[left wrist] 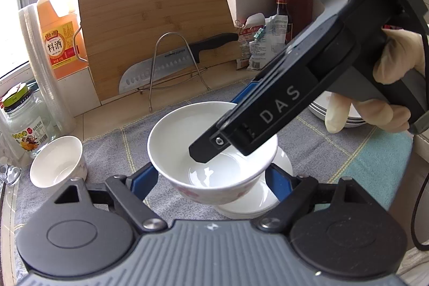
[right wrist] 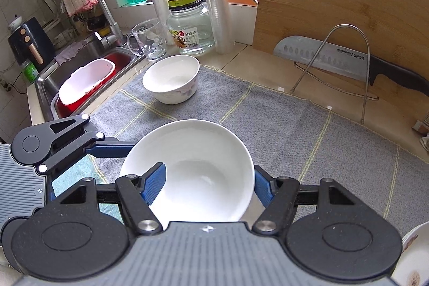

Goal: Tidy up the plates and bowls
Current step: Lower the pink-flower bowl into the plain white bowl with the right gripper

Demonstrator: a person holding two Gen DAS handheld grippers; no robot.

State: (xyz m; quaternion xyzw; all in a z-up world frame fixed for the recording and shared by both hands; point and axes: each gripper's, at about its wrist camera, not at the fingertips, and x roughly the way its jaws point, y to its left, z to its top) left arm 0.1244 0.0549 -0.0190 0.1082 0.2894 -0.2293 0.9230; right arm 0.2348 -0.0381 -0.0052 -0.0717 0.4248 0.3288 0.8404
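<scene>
A white bowl with pink flowers (left wrist: pixel 211 165) hangs tilted over a white plate (left wrist: pixel 257 195) on the grey cloth. My right gripper (left wrist: pixel 214 152) is shut on the bowl's rim, one finger inside and one outside. In the right wrist view its blue fingers (right wrist: pixel 154 182) clamp the same bowl (right wrist: pixel 193 173). My left gripper (left wrist: pixel 211 178) is open, its fingers spread on either side of the bowl and plate, below the rim. A second flowered bowl (left wrist: pixel 57 161) stands at the left; it also shows in the right wrist view (right wrist: pixel 171 78).
A stack of white plates (left wrist: pixel 337 114) sits at the right behind the gloved hand. A cutting board (left wrist: pixel 158 31), knife (left wrist: pixel 166 63) and wire rack lean at the back. A jar (left wrist: pixel 25 122), bottle (left wrist: pixel 60 31) and glass mug (right wrist: pixel 147 40) stand left. The sink (right wrist: pixel 88 77) lies beyond.
</scene>
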